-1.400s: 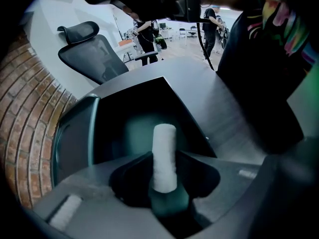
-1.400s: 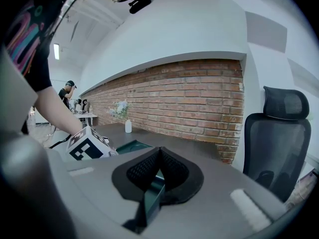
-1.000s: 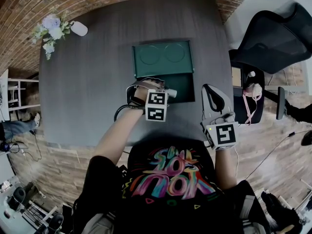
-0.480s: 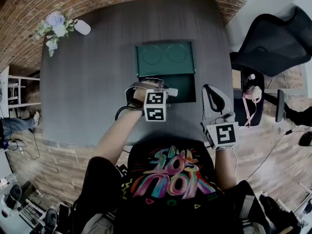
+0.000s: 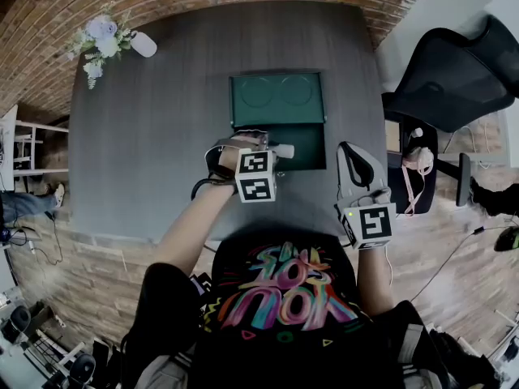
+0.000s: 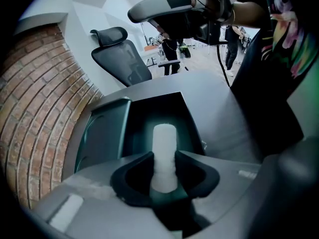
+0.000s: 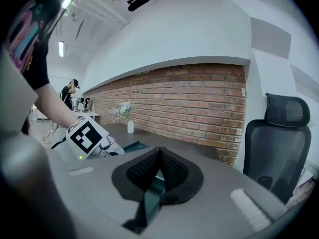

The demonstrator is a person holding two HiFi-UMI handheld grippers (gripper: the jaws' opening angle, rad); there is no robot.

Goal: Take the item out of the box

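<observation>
Your left gripper (image 6: 164, 156) has its jaws partway closed on the item (image 6: 164, 133), a pale cylinder. The pads pinch it near one end and the rest sticks out past the tips. It hangs over the dark well of the open green box (image 6: 107, 128). The steep angle hides whether its far end is clear of the rim, though it looks close. Your right gripper (image 7: 160, 153) has its jaws pressed together on nothing and sits well off to the right, not touching the box.

The main risk is the grip. The cylinder is round and looks smooth, and it is held off-centre, so a quick swing or roll of your wrist could let it pivot or slide out and drop back in. If the far end is below the rim, moving sideways would catch the wall and drag the box, which nothing steadies. Go straight up before you move across.

The box lies on a dark grey table (image 5: 146, 136) with a vase (image 5: 138, 45) of flowers at the far left corner. A brick wall runs behind, a black chair (image 5: 454, 71) stands to the right, and the floor is wood.
</observation>
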